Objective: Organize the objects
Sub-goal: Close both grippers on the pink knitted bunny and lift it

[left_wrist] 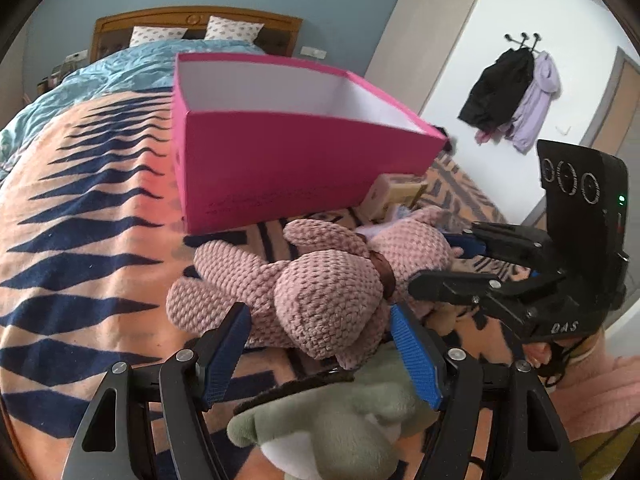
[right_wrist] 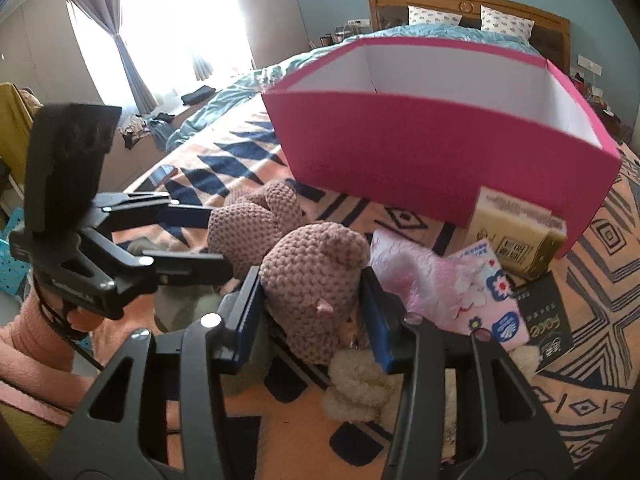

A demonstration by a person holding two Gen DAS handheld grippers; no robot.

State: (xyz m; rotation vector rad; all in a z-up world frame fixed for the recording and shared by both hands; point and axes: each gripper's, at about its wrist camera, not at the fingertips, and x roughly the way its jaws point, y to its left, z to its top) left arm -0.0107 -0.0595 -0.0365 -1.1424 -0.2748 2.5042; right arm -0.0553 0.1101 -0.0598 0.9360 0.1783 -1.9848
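Your pink box looks empty so far; every item is outside it on the bed. Both grippers flank the knitted pink plush: left gripper jaws spread around its body, right gripper jaws straddling its head, neither clearly squeezing. The box sits just beyond.

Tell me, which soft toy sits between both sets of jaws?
The pink knitted plush bear; the green plush toy lies below it, and the cream fluffy toy is beside it.
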